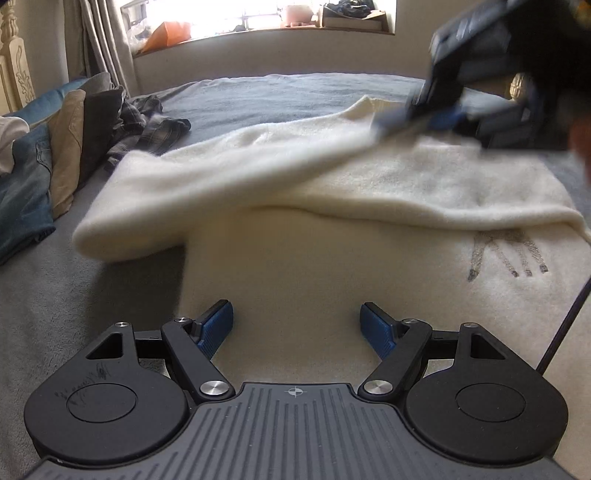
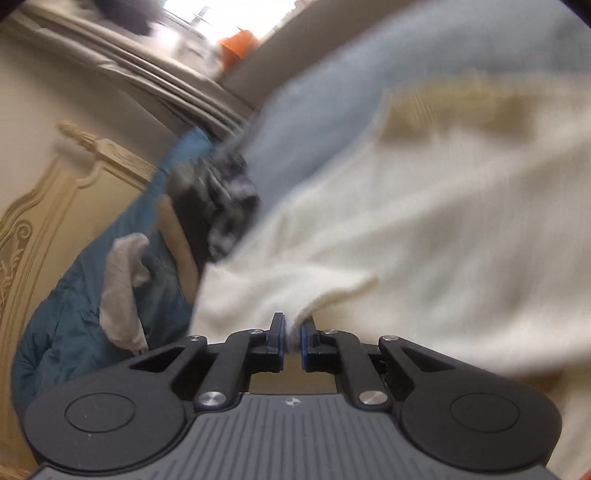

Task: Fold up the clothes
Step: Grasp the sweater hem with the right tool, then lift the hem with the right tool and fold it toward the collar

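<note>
— Gripping a fold of the cream sweater (image 2: 388, 229), the right gripper (image 2: 292, 338) has its blue pads pinched tight on the knit, with a tuft of the cloth bunched between them. Is that how you read it?

— Yes. Seen from the left wrist, the right gripper (image 1: 413, 118) sits at the far right part of the sweater (image 1: 295, 258), blurred, with the lifted cloth stretched in a ridge from its tips across to the sweater's left edge.

— And the left gripper (image 1: 297, 326)?

— Its jaws stand wide, nothing between them. It hangs over the near part of the sweater, and I cannot tell whether the pads touch the knit.

— Where does the sweater lie?

— On the bed (image 1: 48, 295), which is covered in a grey blanket. The garment fills the middle and the near right of the bed, and a small dark stitched figure (image 1: 509, 254) shows on it toward the right edge.

— What else is on the bed?

— Along the left edge lies a row of other clothes: jeans (image 1: 26, 192) nearest, then a tan garment (image 1: 66, 147), a dark one, and a plaid shirt (image 1: 144, 125) farther back, just beside the sweater's far left corner.

— And beyond the bed?

— A bright window with a cluttered sill (image 1: 258, 29), curtains (image 1: 107, 40) to its left, and a carved cream headboard (image 2: 48, 206) behind the clothes.
</note>
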